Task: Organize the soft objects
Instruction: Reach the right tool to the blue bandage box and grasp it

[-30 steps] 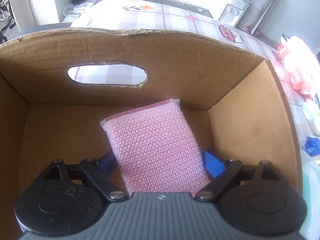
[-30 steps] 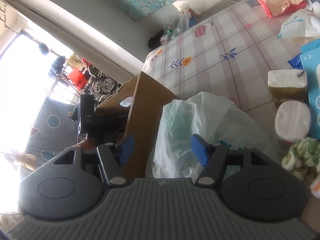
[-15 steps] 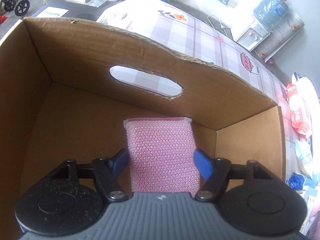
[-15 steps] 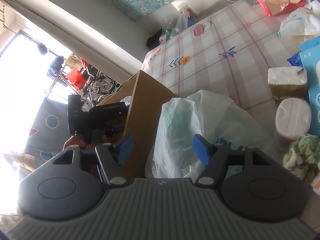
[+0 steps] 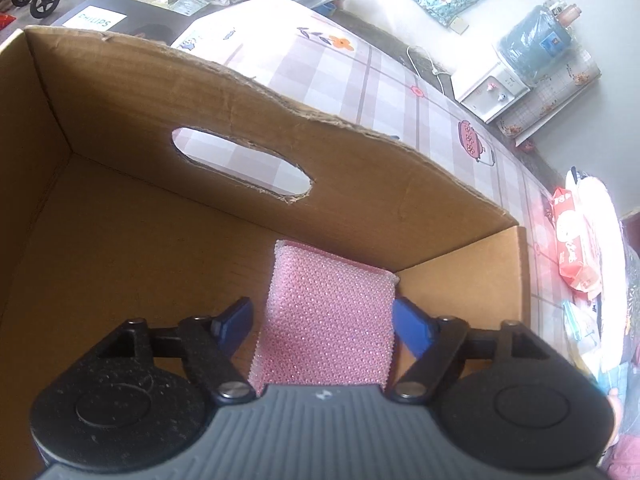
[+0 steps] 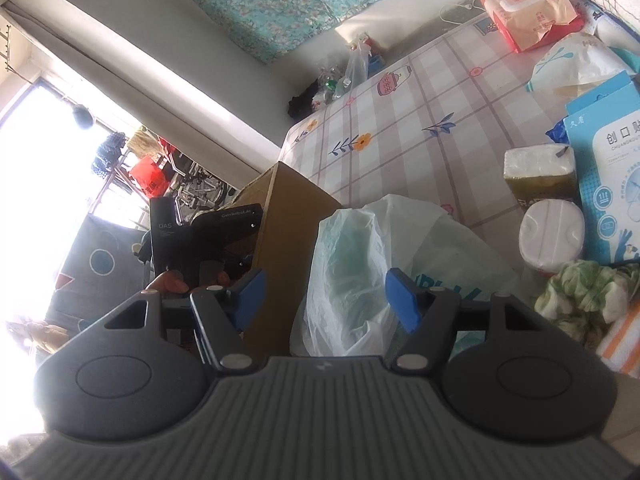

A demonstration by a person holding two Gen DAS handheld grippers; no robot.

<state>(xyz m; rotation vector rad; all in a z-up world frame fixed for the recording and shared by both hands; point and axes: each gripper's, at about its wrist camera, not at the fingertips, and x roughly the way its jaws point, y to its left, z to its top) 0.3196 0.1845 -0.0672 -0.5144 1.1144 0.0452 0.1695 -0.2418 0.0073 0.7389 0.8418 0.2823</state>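
Looking at it from right beside the box, the left gripper [image 5: 322, 322] is letting go: its jaws are opening around the pink sponge [image 5: 328, 320], and there's a visible gap on the left pad's side now, where half a second back both pads were pinching it tight. A second ago the sponge lay skewed between wide jaws, so my read is that squeeze was just to straighten it. It now sits square on the floor of the cardboard box [image 5: 140, 256], tucked near the right corner, far edge at or close to the back wall with the handle cutout. So I'd call the sponge delivered and this bit done.

Over on the other side, the right gripper [image 6: 322, 300] hangs spread with nothing between its pads, about as wide as before. Just past it is the white plastic bag [image 6: 384, 264] slumped against the box's outer wall, probably next up. Further out on the checked tablecloth [image 6: 400, 120] there's a green-and-white cloth [image 6: 584, 296], a tissue pack [image 6: 538, 178] and a wet wipes pack [image 6: 524, 8] still waiting.
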